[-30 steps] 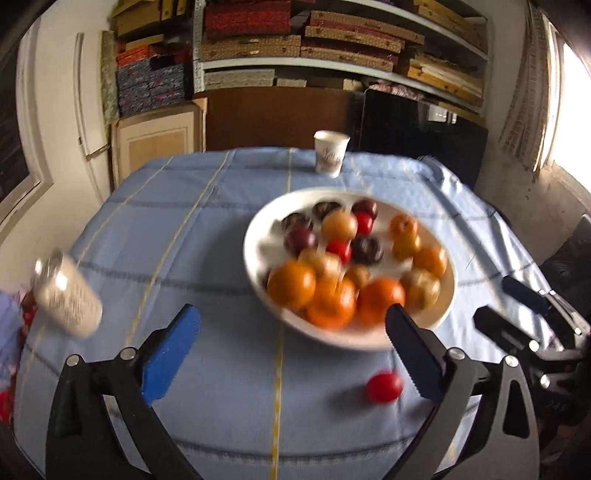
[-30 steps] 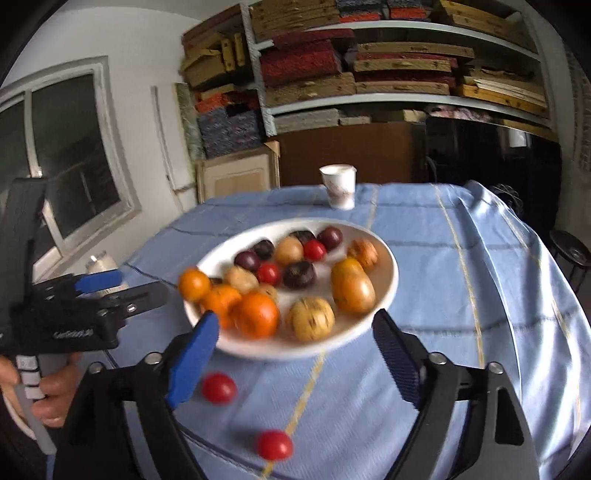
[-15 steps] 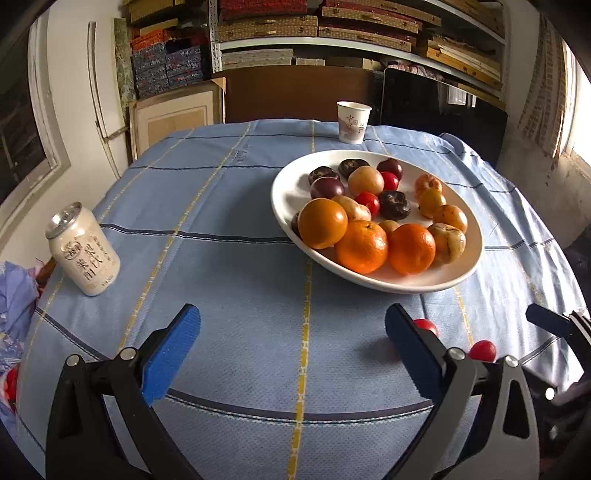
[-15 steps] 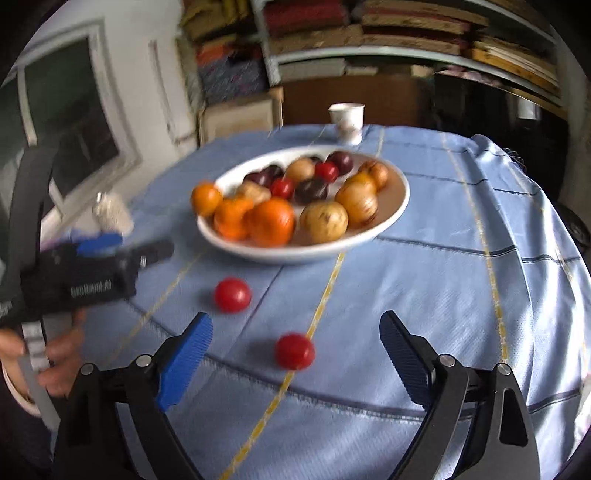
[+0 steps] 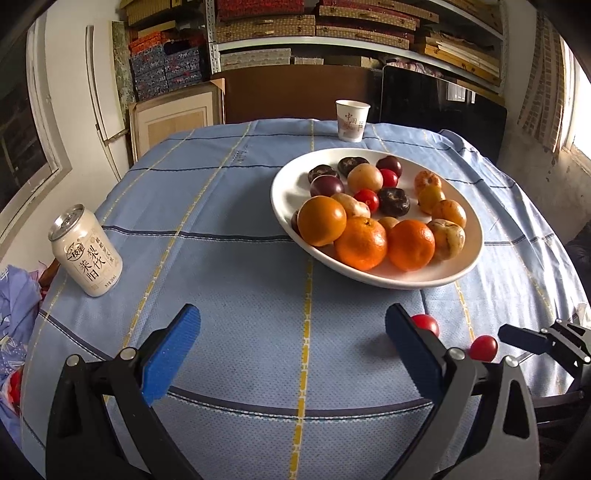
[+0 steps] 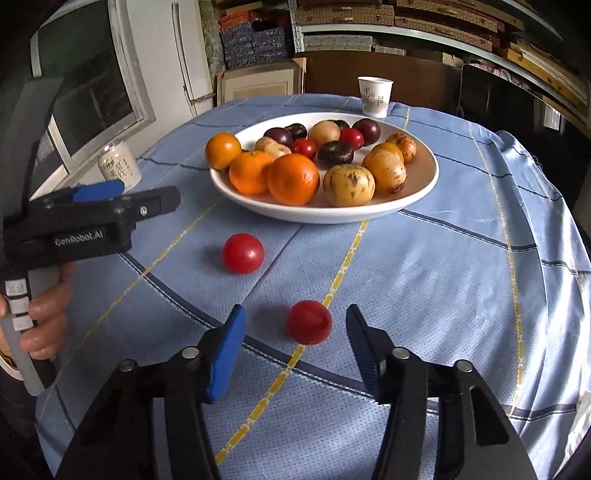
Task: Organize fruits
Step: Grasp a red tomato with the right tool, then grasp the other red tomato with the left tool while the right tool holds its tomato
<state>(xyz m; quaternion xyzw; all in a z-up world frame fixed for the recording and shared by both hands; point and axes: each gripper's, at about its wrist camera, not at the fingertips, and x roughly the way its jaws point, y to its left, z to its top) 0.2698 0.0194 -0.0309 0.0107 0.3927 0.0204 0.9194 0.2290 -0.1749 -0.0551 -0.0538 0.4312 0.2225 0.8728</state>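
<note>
Between the blue-padded fingers (image 6: 226,350) of the right gripper (image 6: 295,338) sits a small red fruit (image 6: 308,322), resting on the blue checked cloth of the counter (image 6: 443,280). Its jaws have just been closing around the fruit, yet a gap shows on either side and neither pad touches it. A second red fruit (image 6: 243,253) lies just beyond, toward the left, between the first one and the white bowl (image 6: 424,184).

That bowl holds the rest: three oranges at its near edge, mottled yellow fruits beside them, dark purple ones and small red ones further back.

Off to the left, a person's hand (image 6: 44,314) grips the handle of the left gripper (image 5: 291,343). Its fingers (image 5: 170,354) stand wide apart over bare cloth, released, with nothing between them. From its own camera, both loose red fruits appear past its right finger, one partly hidden behind the pad.

A pale drink can (image 5: 86,251) stands upright near the counter's left edge, well apart from the bowl. A paper cup (image 5: 351,120) stands at the far side, just behind the bowl. Stacked boxes, probably cloth-covered, fill the shelves (image 5: 332,22) behind.
</note>
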